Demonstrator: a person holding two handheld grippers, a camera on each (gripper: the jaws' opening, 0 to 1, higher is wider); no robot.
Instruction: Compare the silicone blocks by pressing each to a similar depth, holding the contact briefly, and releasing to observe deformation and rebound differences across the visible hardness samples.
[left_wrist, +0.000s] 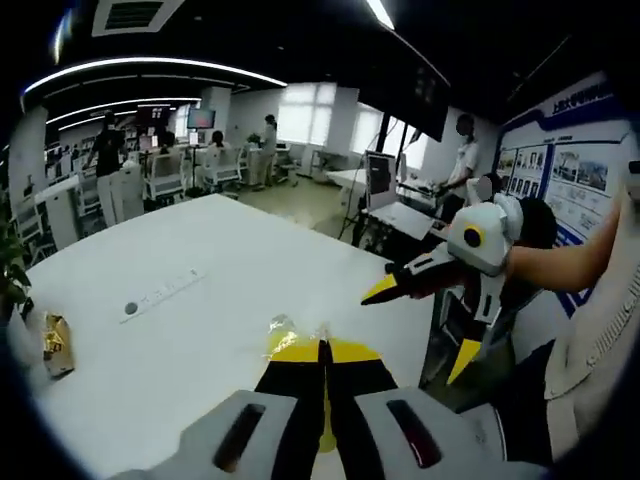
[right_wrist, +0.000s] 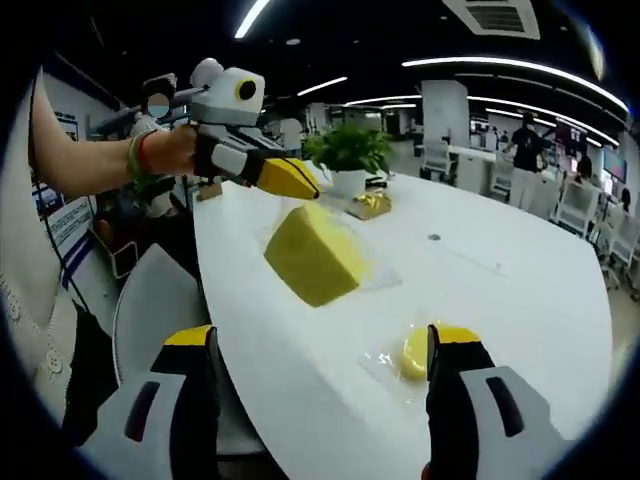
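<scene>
Spread wide at six o'clock in the right gripper view, my right gripper (right_wrist: 318, 400) grips nothing; I judge it readied for a press. Between its jaws lies a small round yellow block (right_wrist: 414, 352) on the white table (right_wrist: 520, 300). At eleven o'clock, my left gripper (right_wrist: 300, 182) holds the big yellow block (right_wrist: 312, 254) aloft by clear wrap, probably to present it. In the left gripper view its jaws meet, clenched on that wrap (left_wrist: 283, 327).
</scene>
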